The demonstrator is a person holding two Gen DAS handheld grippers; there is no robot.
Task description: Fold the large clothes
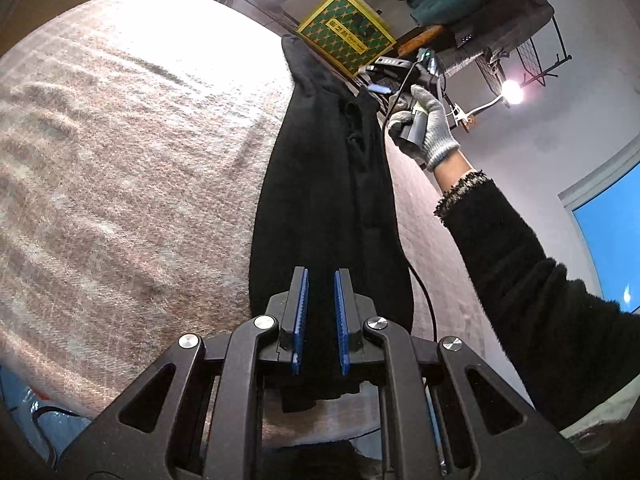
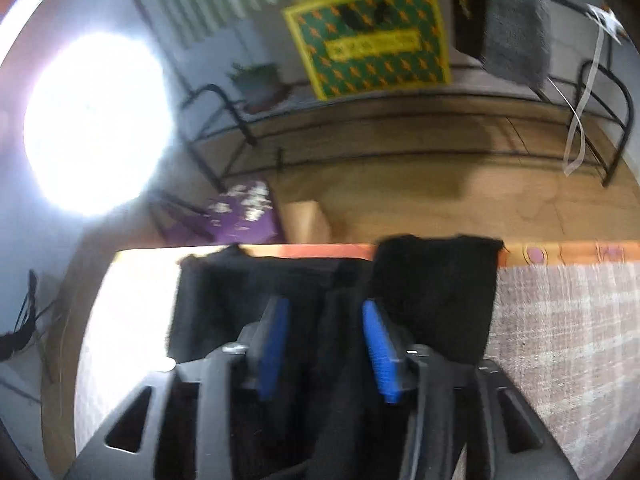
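A long black garment (image 1: 328,200) lies folded in a narrow strip on a plaid pinkish blanket (image 1: 120,160), running away from me to the far edge. My left gripper (image 1: 320,276) is shut on its near end, and cloth hangs out below the blue pads. At the far end a grey-gloved hand (image 1: 434,132) with a black sleeve holds the other gripper above the garment. In the blurred right wrist view, the right gripper (image 2: 325,304) is open, its blue pads well apart over the black garment (image 2: 436,296) at the blanket's edge.
Past the far edge stand a yellow-and-green box (image 1: 346,32), a black metal rack hung with clothes (image 1: 480,0) and a clip lamp (image 1: 512,92). A black cable (image 1: 424,292) trails over the blanket. Wooden floor (image 2: 440,184) lies beyond the orange edge (image 2: 560,250).
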